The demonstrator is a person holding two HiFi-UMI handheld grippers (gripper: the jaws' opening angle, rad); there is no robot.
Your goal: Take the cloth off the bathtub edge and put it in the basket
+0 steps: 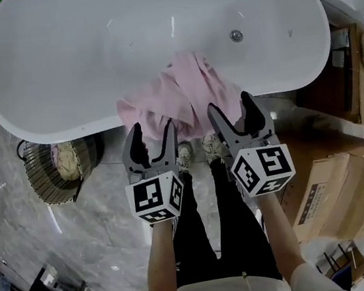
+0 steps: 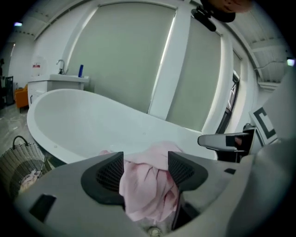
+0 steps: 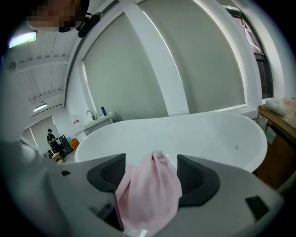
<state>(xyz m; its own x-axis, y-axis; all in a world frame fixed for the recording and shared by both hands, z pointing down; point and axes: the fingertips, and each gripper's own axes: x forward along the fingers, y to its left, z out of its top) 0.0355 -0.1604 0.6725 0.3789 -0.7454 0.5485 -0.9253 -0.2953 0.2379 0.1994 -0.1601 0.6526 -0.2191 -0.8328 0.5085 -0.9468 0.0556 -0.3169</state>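
Observation:
A pink cloth [image 1: 183, 89] hangs crumpled over the near edge of the white bathtub [image 1: 84, 54]. My left gripper [image 1: 152, 129] is open just in front of the cloth's left part. My right gripper [image 1: 230, 104] is open at its right part. In the left gripper view the cloth [image 2: 148, 185] fills the gap between the spread jaws of the left gripper [image 2: 145, 159]. The right gripper view shows the same, with the cloth [image 3: 150, 194] lying loose in the right gripper [image 3: 151, 162]. A dark wicker basket [image 1: 39, 179] with a pale cloth inside stands on the floor at the tub's left end.
Cardboard boxes [image 1: 340, 184] and a wooden cabinet [image 1: 357, 77] crowd the floor to the right. The person's legs and shoes [image 1: 197, 152] stand right behind the grippers. The basket [image 2: 23, 162] shows low left in the left gripper view, with a vanity [image 2: 58, 79] behind it.

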